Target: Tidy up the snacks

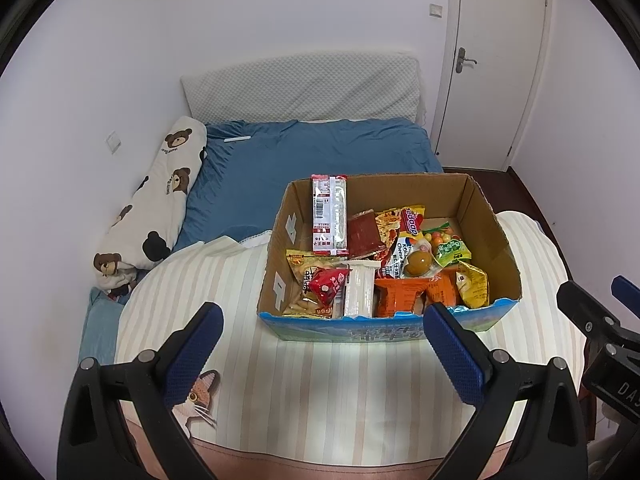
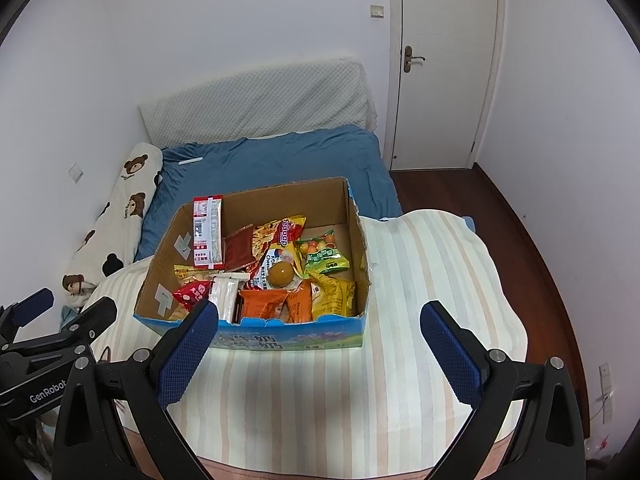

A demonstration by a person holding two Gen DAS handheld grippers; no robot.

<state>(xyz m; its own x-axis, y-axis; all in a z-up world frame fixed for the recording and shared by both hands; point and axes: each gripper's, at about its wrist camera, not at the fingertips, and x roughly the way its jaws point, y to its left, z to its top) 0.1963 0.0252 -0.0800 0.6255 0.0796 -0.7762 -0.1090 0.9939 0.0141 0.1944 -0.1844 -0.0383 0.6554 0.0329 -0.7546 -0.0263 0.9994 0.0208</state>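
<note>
A striped blanket [image 1: 320, 380] covers the foreground; a blue sheet [image 1: 280, 156] lies at twelve o'clock, a bear-print pillow [image 1: 160, 196] (long, white) at ten, a door [image 1: 496, 60] at one.

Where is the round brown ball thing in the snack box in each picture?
Left wrist view: the round brown snack sits right of centre inside the cardboard box.
Right wrist view: it lies near the box's middle.
Shared landmark: the tall red-and-white packet leaning in the box's far-left corner.
</note>
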